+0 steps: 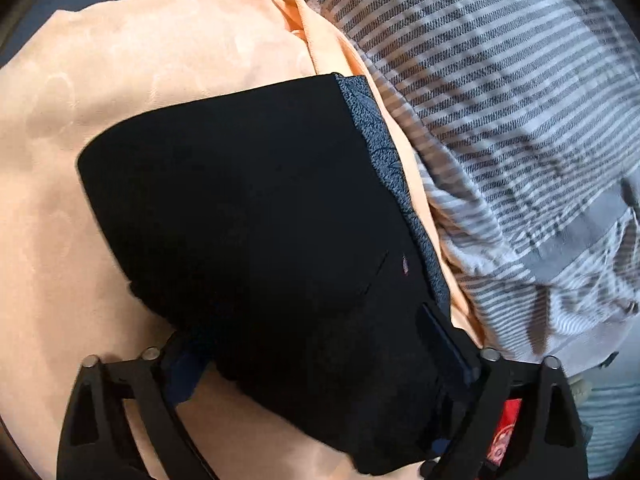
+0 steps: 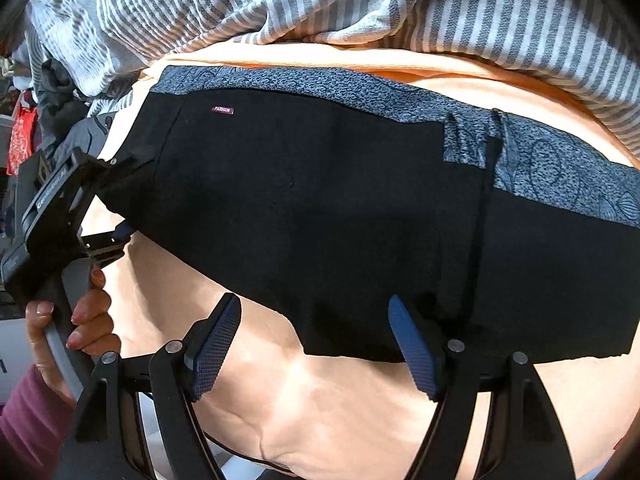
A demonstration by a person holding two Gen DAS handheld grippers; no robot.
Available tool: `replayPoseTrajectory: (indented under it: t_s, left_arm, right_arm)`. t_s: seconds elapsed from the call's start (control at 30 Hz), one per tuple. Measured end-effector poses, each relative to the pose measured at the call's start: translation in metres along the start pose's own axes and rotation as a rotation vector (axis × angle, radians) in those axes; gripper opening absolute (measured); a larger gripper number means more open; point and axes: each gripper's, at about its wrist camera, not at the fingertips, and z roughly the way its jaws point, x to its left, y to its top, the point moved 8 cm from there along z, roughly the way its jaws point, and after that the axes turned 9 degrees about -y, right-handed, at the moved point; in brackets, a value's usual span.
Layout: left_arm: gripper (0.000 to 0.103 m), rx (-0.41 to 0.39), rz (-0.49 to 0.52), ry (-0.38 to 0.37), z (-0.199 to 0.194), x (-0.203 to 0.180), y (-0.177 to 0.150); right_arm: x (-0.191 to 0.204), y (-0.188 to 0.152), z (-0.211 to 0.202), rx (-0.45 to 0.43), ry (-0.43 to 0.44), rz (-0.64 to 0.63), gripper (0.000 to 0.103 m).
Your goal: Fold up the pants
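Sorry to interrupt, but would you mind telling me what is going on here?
A person is folding black pants on a peach cloth, with a handheld gripper in each hand. The left gripper is at the pants' end, fabric lying between its fingers. The right gripper is open at the near edge, holding nothing. A striped garment lies behind.

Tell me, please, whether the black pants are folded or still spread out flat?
Folded: the black pants lie as a compact layered block on the orange cloth, with the patterned grey waistband along one edge.
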Motion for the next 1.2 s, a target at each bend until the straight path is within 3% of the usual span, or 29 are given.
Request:
replayPoseTrajectory:
  t_s: [0.1,0.17,0.2,0.23,0.33,0.4,0.5,0.57,0.7,0.77,0.83,0.9,0.97,1.03,1.07,1.1,1.2]
  left_arm:
    - [0.094,-0.015,-0.018,0.048,0.003,0.0,0.003]
    - [0.075,-0.032,-0.01,0.147,0.001,0.001,0.003]
    - [0.055,-0.041,0.004,0.221,-0.001,0.004,0.004]
    - [0.042,-0.048,0.013,0.265,-0.003,0.006,0.004]
    - [0.031,-0.063,-0.008,0.256,-0.009,0.007,0.005]
    - [0.027,-0.064,0.083,0.302,-0.01,-0.005,0.005]
    - [0.025,-0.077,0.249,0.381,-0.011,-0.028,0.0]
    - [0.025,-0.083,0.291,0.397,-0.011,-0.035,-0.001]
    - [0.025,-0.078,0.149,0.336,-0.01,-0.018,0.008]
    - [0.035,-0.077,0.07,0.28,-0.009,-0.009,0.012]
    - [0.06,-0.068,0.026,0.209,-0.005,-0.006,0.011]
    - [0.072,-0.072,-0.026,0.14,0.0,-0.004,0.013]
    - [0.073,-0.093,-0.056,0.124,0.004,-0.004,0.018]
    - [0.067,-0.106,-0.064,0.137,0.007,-0.005,0.021]
    - [0.059,-0.11,-0.05,0.172,0.007,-0.005,0.023]
    - [0.041,-0.103,-0.022,0.211,0.007,-0.005,0.022]
    - [0.025,-0.094,0.093,0.262,0.003,-0.013,0.02]
  right_arm:
    - [0.002,0.001,0.0,-0.001,0.0,-0.009,0.079]
    - [0.001,0.001,-0.001,-0.002,0.0,-0.01,0.079]
    - [0.0,0.001,-0.001,-0.003,0.0,-0.008,0.079]
    - [-0.002,0.002,-0.002,-0.004,0.0,-0.006,0.079]
    - [-0.006,0.005,-0.007,-0.011,0.003,0.0,0.079]
    - [-0.009,0.009,-0.011,-0.016,0.007,-0.001,0.079]
    - [-0.012,0.022,-0.021,-0.028,0.015,0.001,0.079]
    - [-0.012,0.035,-0.03,-0.036,0.028,-0.001,0.08]
    - [-0.004,0.067,-0.049,-0.063,0.02,-0.05,0.082]
    - [0.002,0.079,-0.057,-0.079,0.038,-0.052,0.082]
    - [0.008,0.082,-0.06,-0.075,0.062,-0.042,0.082]
    - [0.012,0.08,-0.056,-0.066,0.064,-0.049,0.082]
    - [0.015,0.077,-0.05,-0.057,0.062,-0.06,0.082]
    - [0.015,0.074,-0.044,-0.046,0.066,-0.06,0.082]
    - [0.014,0.073,-0.043,-0.039,0.069,-0.057,0.082]
    - [0.013,0.074,-0.042,-0.035,0.07,-0.052,0.082]
    - [0.011,0.082,-0.044,-0.039,0.066,-0.047,0.082]
